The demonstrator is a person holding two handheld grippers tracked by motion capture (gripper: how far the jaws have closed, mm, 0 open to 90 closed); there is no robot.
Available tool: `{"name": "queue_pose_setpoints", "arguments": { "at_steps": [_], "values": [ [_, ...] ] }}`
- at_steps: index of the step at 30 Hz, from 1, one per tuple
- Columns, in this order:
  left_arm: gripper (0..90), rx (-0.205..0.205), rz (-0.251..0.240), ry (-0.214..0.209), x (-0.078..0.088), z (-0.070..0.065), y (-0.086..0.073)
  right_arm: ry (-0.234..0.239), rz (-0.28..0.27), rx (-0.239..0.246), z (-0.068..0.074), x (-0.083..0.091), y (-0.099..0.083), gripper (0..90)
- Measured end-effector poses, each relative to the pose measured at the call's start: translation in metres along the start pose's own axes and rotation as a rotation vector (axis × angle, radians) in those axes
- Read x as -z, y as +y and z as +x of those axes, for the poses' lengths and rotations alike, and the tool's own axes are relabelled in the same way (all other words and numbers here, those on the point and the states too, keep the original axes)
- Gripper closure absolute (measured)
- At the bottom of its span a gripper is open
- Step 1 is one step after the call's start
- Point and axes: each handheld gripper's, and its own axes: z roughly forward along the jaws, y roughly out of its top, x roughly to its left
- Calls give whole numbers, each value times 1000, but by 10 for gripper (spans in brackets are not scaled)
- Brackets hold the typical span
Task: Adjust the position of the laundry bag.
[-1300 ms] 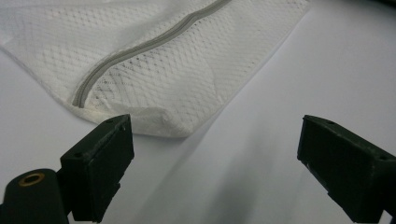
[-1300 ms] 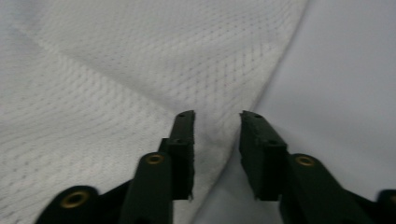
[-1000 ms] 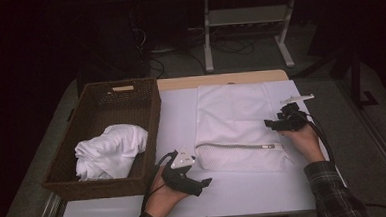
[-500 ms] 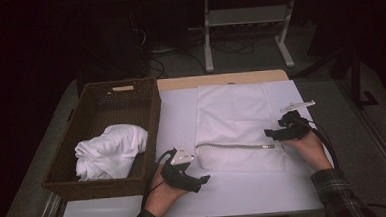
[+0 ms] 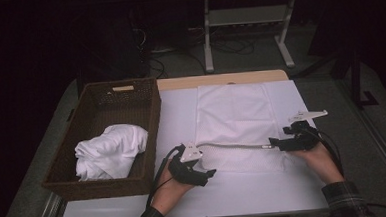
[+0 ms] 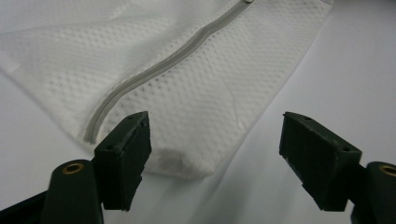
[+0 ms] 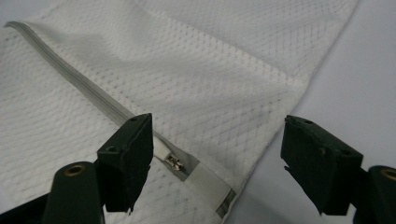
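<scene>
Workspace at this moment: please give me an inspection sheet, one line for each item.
Surface: table with a white cover, a wood strip bare along its far edge.
Job's things: white mesh bag lying flat, its grey zipper across the near part, the pull at the right end; brown basket at the left with white cloth inside.
Clutter: nothing seen.
Grippers: left gripper open at the bag's near left corner; right gripper open at the zipper's pull end; neither grips anything.
Cables: one black cable trails from the left gripper; more lie on the floor beyond the table.
Surroundings: dark room, white metal stand behind the table.
</scene>
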Motion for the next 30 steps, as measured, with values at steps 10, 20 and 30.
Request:
{"name": "queue_pose_setpoints", "arguments": {
  "at_steps": [10, 20, 30],
  "values": [
    [355, -57, -20, -73, -18, -5, 15, 2, -21, -42, 6, 13, -15, 200],
    [476, -83, 11, -163, -44, -12, 22, 15, -39, -28, 11, 21, -27, 132],
    [566, -115, 53, -152, -63, -18, 23, 26, -29, -15, 13, 18, -28, 132]
  ]
}}
